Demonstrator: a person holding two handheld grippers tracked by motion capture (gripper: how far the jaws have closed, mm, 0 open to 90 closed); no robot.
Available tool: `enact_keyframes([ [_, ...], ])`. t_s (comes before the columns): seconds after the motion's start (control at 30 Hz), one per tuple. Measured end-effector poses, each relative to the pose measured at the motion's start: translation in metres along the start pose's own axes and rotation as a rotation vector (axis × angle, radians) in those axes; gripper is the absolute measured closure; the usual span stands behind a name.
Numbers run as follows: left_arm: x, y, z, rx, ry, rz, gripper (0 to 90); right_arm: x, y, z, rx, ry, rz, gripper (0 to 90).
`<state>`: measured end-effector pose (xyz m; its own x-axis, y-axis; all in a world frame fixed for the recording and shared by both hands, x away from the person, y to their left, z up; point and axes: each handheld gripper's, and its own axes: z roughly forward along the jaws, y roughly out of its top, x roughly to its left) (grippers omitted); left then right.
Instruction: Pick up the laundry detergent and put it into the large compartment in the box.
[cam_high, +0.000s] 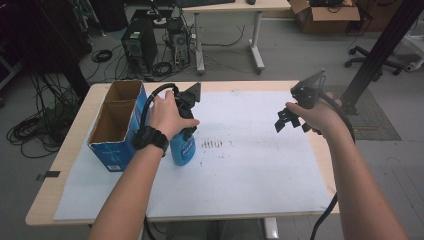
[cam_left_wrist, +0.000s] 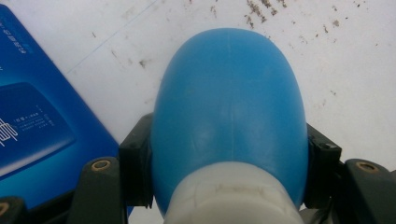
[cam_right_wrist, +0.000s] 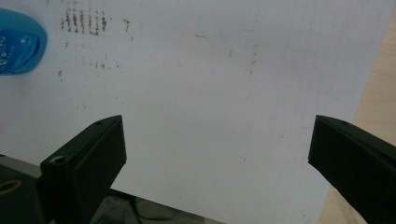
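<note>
**Blue Bottle Held Tight by the Left Claw**

On the white paper sheet (cam_high: 240, 165) that covers the table, a blue bottle (cam_high: 183, 150) stands just beside a blue cardboard box (cam_high: 116, 127). The box is open at the top and has two parts inside. Both look empty.

The left claw (cam_high: 186, 131) comes down on the bottle from above. In the left gripper view, the two black jaws press on both sides of the bottle's (cam_left_wrist: 229, 107) round blue body, just below its white neck (cam_left_wrist: 233, 196). No gap shows between the jaws and the bottle. So the claw is closed on the bottle and has hold of it. I cannot tell if the bottle rests on the paper or is lifted a tiny bit.

The bottle looks like smooth plastic. It is probably light, but I cannot see if anything is inside. Smooth and round means slippery, so it could slide or turn in the jaws. Plastic can also bend in if you squeeze too hard. The best spot to hold looks like where the claw holds it now, high up near the neck, where the body gets thinner. The grip should be firm but not crushing.

The right claw (cam_high: 289, 121) hangs over the right side of the paper, well apart from the bottle. Its jaws are spread wide and hold nothing.
</note>
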<state>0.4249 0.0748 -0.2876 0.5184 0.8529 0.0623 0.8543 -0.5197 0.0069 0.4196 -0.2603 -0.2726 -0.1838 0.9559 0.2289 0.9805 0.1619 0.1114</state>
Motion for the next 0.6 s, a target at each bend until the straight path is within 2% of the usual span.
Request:
enact_keyframes([
  [0.6, 0.0006, 0.0008, -0.0005, 0.004, -0.003, -0.004, 37.2, 0.0022, 0.0009, -0.0005, 0.001, 0.001, -0.003, 4.3],
])
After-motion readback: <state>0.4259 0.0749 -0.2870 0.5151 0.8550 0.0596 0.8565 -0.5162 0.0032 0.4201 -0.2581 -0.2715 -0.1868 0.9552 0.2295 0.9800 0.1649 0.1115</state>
